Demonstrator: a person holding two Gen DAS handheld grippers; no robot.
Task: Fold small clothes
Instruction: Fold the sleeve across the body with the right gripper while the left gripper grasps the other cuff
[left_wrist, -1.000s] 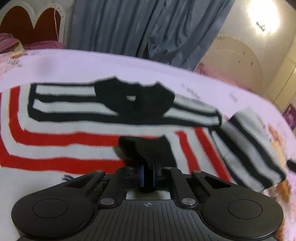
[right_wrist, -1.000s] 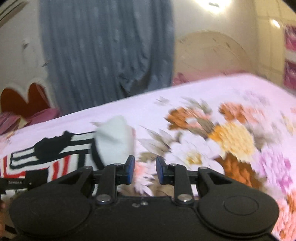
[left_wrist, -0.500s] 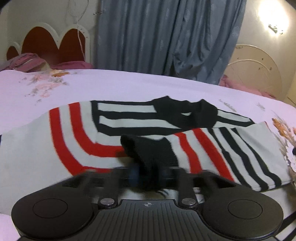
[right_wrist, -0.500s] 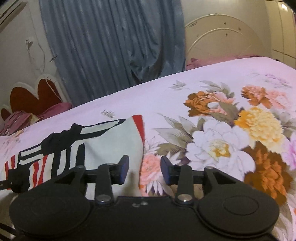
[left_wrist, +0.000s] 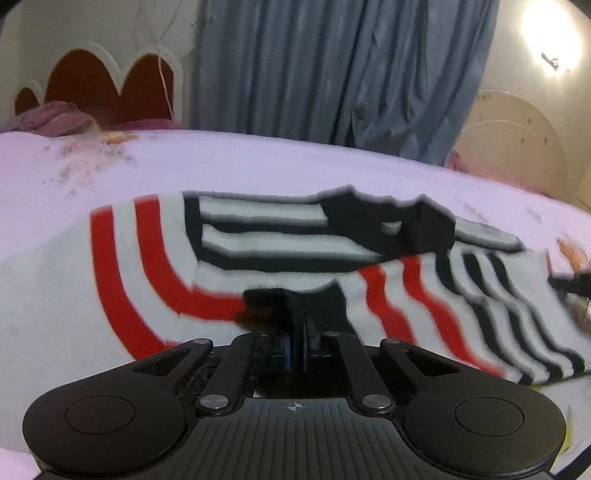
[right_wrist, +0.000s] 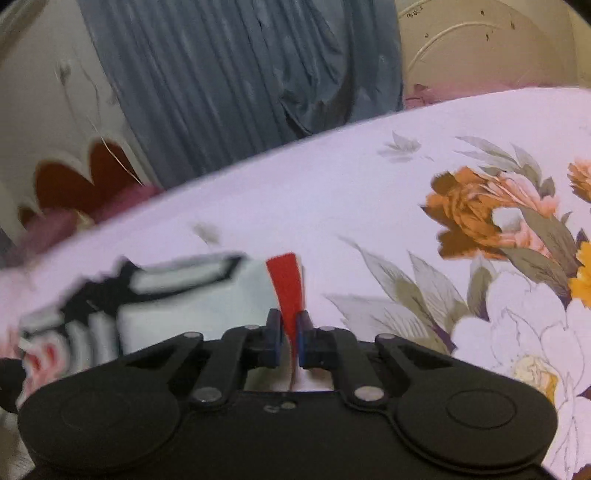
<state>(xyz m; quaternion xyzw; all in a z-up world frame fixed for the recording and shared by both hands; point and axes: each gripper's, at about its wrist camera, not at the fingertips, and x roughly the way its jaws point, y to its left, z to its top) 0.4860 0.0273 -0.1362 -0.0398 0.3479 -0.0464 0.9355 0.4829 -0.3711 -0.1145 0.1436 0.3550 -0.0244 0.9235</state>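
Note:
A small white sweater with red and black stripes and a black collar lies on the bed. My left gripper is shut on a black cuff of the sweater, held low over its striped front. In the right wrist view the sweater lies left of centre, and my right gripper is shut on its red-striped edge. The right gripper's tip shows at the right edge of the left wrist view.
The bed has a pale pink sheet with large flower prints to the right. A red scalloped headboard and pink pillows stand at the far left. Blue-grey curtains hang behind the bed.
My right gripper, open half a second ago, has closed on the sweater's red-striped edge. My left gripper stays shut on the black cuff and has shifted slightly over the sweater.

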